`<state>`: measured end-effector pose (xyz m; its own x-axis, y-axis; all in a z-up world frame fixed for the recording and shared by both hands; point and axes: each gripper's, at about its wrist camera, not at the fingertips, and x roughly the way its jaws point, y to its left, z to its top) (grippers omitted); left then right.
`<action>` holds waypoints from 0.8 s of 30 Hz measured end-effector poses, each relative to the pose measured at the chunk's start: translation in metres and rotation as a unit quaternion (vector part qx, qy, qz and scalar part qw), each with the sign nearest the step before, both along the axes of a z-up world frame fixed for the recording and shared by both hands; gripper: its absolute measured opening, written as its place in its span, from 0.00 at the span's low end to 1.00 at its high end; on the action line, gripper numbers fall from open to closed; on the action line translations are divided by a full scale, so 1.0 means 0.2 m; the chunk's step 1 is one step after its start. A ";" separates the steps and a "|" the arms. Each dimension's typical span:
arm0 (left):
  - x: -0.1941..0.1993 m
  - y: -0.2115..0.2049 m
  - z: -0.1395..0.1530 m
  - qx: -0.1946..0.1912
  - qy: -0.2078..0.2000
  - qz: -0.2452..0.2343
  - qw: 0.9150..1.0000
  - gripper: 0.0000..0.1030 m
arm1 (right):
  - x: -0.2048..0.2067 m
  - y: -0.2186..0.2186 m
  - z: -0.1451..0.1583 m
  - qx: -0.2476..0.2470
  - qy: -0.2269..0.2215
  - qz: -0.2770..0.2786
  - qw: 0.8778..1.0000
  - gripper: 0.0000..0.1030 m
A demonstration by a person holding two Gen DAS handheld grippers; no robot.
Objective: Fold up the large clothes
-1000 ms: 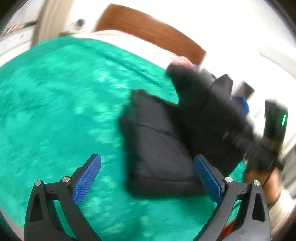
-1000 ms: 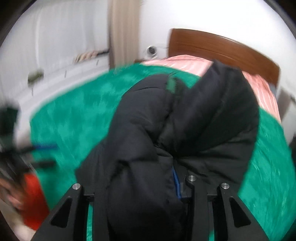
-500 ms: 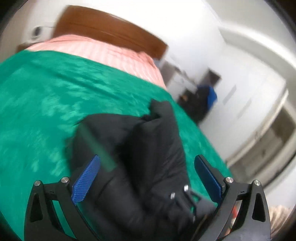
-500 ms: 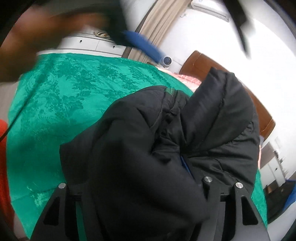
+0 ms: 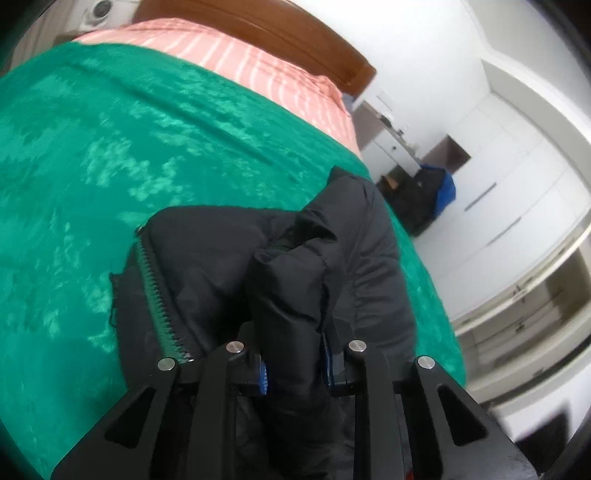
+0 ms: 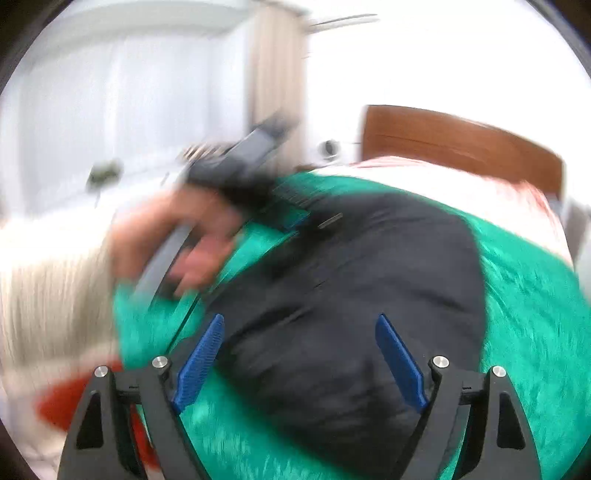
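A black puffer jacket (image 5: 207, 258) with a green zip (image 5: 159, 295) lies bunched on the green bedspread (image 5: 92, 147). In the left wrist view my left gripper (image 5: 295, 373) has a thick fold of the jacket between its blue pads, and its jaws are closing on it. The right wrist view is blurred by motion. It shows my right gripper (image 6: 300, 321) with jaws opening, nothing between the pads, and the jacket (image 6: 351, 277) lying just beyond them. A hand (image 6: 184, 236) holds the left gripper at the jacket's far left edge.
A pink striped sheet (image 5: 240, 55) and a wooden headboard (image 5: 277, 33) close off the far end of the bed. Past the bed's right edge stand white wardrobes and a dark bag with blue (image 5: 428, 195) on the floor. Something red (image 6: 74, 402) shows at lower left.
My left gripper came in over the jacket and closed on a fold. My right gripper let go of the jacket, spread wide and drew back, and the jacket dropped onto the bed.
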<state>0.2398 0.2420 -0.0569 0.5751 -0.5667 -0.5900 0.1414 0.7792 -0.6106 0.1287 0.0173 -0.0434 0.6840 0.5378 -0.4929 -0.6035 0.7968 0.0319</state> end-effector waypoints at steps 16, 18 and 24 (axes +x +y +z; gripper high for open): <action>0.01 0.19 -0.37 -0.039 0.024 0.057 0.997 0.30 | 0.81 0.17 -0.41 -0.059 0.061 -0.129 0.988 1.00; 0.03 0.18 -0.39 -0.035 0.025 0.056 0.997 0.31 | 0.84 0.16 -0.44 -0.050 0.066 -0.123 0.989 1.00; 0.06 0.14 -0.39 -0.005 0.043 0.050 0.998 0.31 | 0.82 0.18 -0.38 -0.085 0.084 -0.105 0.987 1.00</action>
<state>0.2517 0.2705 -0.1343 0.5763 -0.5151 -0.6344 0.0088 0.7802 -0.6255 0.2919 0.0529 -0.1194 0.6722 0.2922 -0.6803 -0.4217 0.9063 -0.0274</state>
